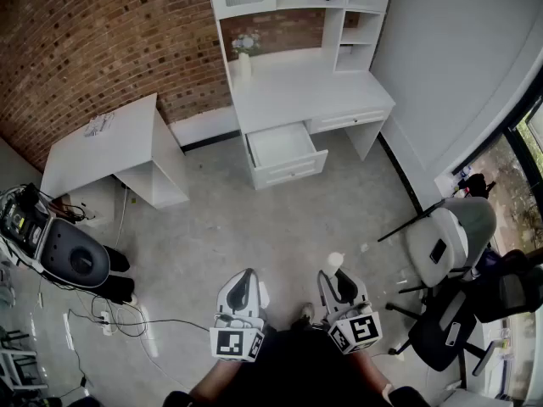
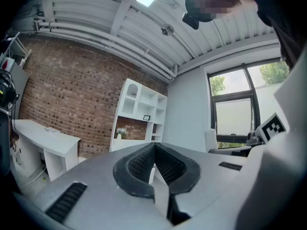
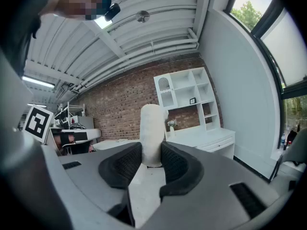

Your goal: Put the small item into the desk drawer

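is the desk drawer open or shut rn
Open. In the head view the desk drawer stands pulled out from the front of the white desk, its pale inside showing from above.

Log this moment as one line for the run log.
right gripper shut on small white item | left gripper shut, empty | desk drawer open, ahead across floor

At top centre a white desk (image 1: pixel 314 90) stands with 1 drawer (image 1: pixel 282 144) open, while at bottom centre the left gripper (image 1: pixel 244 276) and right gripper (image 1: pixel 333 272) point toward it, the right holding a small white item (image 1: pixel 335 261).
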`<act>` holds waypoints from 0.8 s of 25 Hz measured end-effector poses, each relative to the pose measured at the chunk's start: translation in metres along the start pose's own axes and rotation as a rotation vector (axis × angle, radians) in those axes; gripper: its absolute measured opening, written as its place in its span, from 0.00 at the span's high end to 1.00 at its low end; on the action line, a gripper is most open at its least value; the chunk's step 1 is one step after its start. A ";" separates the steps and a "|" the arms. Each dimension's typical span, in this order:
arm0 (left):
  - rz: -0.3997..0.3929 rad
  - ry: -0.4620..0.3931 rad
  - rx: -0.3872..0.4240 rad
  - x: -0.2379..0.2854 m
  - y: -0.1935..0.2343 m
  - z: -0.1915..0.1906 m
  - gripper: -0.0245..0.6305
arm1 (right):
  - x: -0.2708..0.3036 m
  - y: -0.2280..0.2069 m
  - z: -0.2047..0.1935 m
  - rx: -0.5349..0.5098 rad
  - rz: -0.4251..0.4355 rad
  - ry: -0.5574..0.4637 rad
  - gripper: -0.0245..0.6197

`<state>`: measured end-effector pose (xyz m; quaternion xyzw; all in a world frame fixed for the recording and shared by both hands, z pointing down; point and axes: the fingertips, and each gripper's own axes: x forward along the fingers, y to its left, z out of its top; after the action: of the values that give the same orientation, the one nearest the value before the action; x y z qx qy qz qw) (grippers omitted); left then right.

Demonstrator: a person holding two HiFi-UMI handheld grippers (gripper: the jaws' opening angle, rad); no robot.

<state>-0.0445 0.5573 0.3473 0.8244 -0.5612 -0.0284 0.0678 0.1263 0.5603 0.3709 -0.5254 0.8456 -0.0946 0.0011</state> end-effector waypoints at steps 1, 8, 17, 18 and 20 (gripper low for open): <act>0.000 -0.002 -0.001 0.000 0.001 0.000 0.93 | 0.001 0.001 -0.001 0.001 0.001 0.000 0.74; -0.004 -0.004 -0.004 0.000 0.008 0.001 0.93 | 0.007 0.005 -0.001 -0.006 0.001 0.000 0.74; -0.023 0.009 -0.017 -0.005 0.024 0.000 0.93 | 0.016 0.024 0.000 0.000 -0.010 0.002 0.74; -0.026 0.009 -0.018 -0.007 0.027 0.000 0.93 | 0.018 0.028 0.000 0.000 -0.010 0.000 0.74; -0.030 0.007 -0.020 -0.012 0.034 0.001 0.93 | 0.020 0.035 0.000 -0.004 -0.011 -0.001 0.74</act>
<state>-0.0802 0.5557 0.3510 0.8323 -0.5480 -0.0322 0.0773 0.0857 0.5577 0.3676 -0.5303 0.8428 -0.0927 0.0002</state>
